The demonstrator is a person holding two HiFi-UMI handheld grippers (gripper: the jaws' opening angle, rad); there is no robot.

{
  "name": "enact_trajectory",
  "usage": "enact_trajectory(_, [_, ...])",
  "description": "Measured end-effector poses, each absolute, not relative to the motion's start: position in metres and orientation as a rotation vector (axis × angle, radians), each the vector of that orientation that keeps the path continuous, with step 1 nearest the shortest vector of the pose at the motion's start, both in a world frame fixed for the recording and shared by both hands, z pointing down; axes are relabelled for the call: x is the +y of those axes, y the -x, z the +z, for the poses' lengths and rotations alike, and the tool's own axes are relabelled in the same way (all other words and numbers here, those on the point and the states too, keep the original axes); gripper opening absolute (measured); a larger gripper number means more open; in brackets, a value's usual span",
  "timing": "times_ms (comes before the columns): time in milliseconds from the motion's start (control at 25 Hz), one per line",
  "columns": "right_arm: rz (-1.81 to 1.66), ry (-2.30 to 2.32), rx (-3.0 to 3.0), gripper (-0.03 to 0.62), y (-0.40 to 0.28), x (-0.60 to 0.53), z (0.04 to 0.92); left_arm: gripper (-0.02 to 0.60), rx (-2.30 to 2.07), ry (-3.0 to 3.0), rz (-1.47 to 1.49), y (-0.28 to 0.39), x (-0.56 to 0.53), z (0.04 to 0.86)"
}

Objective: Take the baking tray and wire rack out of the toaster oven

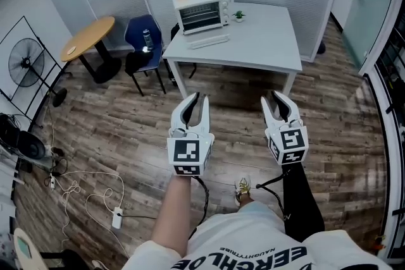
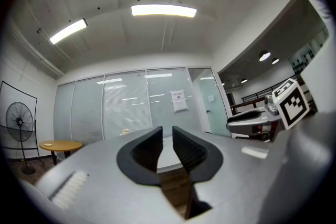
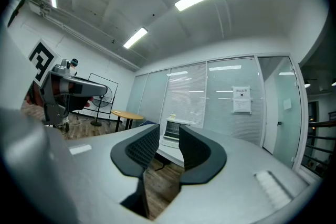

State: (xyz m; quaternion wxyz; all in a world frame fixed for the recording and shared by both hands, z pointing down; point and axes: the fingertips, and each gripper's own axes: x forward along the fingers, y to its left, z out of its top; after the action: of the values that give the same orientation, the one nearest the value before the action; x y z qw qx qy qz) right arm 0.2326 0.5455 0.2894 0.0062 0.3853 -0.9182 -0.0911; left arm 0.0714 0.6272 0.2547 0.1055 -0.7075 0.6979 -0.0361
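Wood-plank floor: it lies between the person and the toaster oven. Both tools hang over it, well short of the oven.
White counter: it carries the oven at its far left corner. A flat pale object lies just in front of the oven.
Toaster oven: a white box whose long axis runs side to side across the head view, slightly tilted. Its glass front faces the person, and the door looks shut.
Baking tray and wire rack: neither shows. They are judged to sit inside the oven behind the door, lying flat along the oven's long axis.
Left hand-held gripper: the jaws are drawn together to a slit with nothing in them. It points towards the oven.
Right hand-held gripper: the jaws stand a little apart and empty. In its own view the oven sits between them.
Step in hand: the approach, with nothing yet taken out.
Doing it well: come square to the oven's front. Keep both tools level and let one pull the door handle down fully. Then reach in along the shelf line, so tray and rack slide straight out.
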Motion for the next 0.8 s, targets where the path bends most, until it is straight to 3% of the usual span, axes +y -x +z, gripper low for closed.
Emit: enact_trajectory(800, [-0.258, -1.055, -2.91, 0.097, -0.135, 0.317, 0.291, 0.092, 2.164, 2.068, -0.092, 0.011, 0.409, 0.26])
